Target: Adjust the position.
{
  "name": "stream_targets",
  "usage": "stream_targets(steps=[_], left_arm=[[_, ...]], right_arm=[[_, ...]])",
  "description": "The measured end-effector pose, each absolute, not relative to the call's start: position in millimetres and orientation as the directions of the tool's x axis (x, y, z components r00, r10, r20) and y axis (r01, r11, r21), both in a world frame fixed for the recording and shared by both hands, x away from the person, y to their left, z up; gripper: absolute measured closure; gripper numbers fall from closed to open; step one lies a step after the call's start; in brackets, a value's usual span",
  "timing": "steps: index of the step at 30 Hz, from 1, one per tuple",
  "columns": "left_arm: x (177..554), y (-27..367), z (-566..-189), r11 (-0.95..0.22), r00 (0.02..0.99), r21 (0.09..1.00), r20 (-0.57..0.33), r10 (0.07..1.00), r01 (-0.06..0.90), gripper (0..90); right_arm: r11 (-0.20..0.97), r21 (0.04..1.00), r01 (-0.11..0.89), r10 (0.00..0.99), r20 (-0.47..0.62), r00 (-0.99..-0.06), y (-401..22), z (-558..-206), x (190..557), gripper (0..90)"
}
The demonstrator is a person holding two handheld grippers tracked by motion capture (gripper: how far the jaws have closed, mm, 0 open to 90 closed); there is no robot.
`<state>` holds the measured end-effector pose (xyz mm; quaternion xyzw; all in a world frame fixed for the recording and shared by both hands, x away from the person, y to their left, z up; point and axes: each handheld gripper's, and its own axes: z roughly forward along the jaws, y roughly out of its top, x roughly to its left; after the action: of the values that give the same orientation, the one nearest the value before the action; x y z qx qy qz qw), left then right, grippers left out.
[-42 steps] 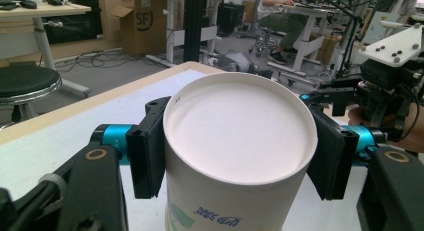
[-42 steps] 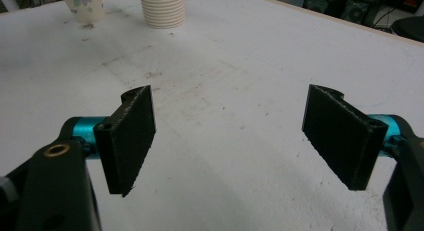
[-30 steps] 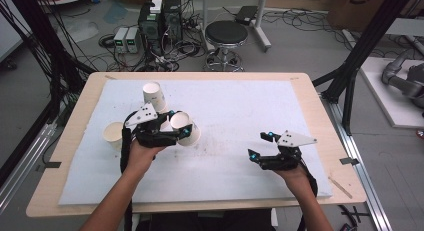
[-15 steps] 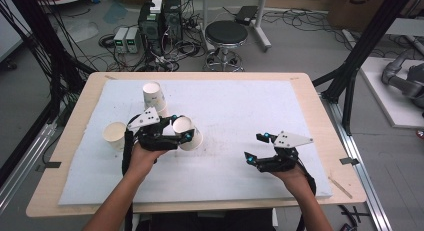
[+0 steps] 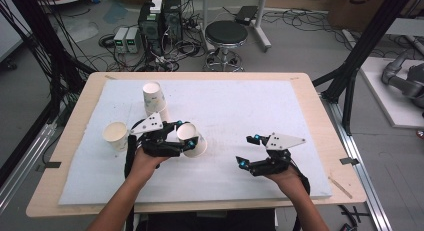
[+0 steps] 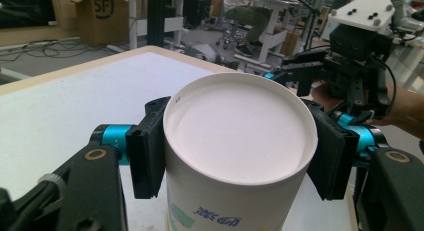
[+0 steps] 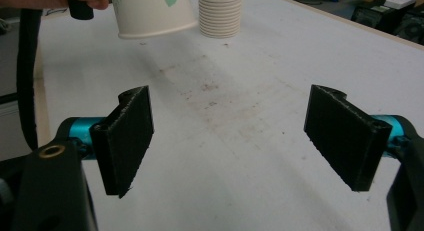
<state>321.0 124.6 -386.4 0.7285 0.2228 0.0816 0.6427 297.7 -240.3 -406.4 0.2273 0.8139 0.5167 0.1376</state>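
White foam board (image 5: 250, 111) covered a wooden table in a cluttered lab, with a black stool (image 5: 226, 33) and tangled cables on the floor beyond it. Near the board's far left corner stood a stack of paper cups (image 5: 152, 98), upside down. A single cup (image 5: 115, 135) stood upright and well apart from the stack, close to the left edge.

At mid-left, the left gripper (image 5: 186, 138) was clamped on a held paper cup (image 5: 193, 139), one black pad pressed against each side of its wall; the left gripper view looked down into the cup's pale, empty inside. Compared with a second earlier, this hand and its cup had drifted slightly toward the middle of the board.

The right gripper (image 5: 248, 150) hovered over bare board at lower right. Its jaws had just been opening and now stood wide apart with nothing between them. In the right gripper view, the held cup hung just above the board ahead.

Judging from this, the empty right gripper seemed readied to receive or steady the cup, with a hand-over not yet begun.
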Motion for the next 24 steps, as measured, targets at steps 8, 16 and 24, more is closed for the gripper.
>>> stream_targets(steps=[8, 16, 24], left_arm=[[318, 118, -386, -0.115, 0.911, 0.971, -0.153, 0.384, 0.211, 35.2], [314, 111, -385, -0.139, 0.929, 0.97, -0.144, 0.341, 0.201, 35.3], [313, 102, -384, -0.156, 0.944, 0.968, -0.142, 0.297, 0.195, 35.3]], right_arm=[[0.374, 0.902, 0.218, 0.47, 0.018, -0.883, -230, -405, 297, 20.3], [0.384, 0.901, 0.202, 0.43, 0.019, -0.903, -216, -403, 299, 20.3], [0.394, 0.9, 0.186, 0.378, 0.026, -0.925, -203, -399, 301, 20.3]])
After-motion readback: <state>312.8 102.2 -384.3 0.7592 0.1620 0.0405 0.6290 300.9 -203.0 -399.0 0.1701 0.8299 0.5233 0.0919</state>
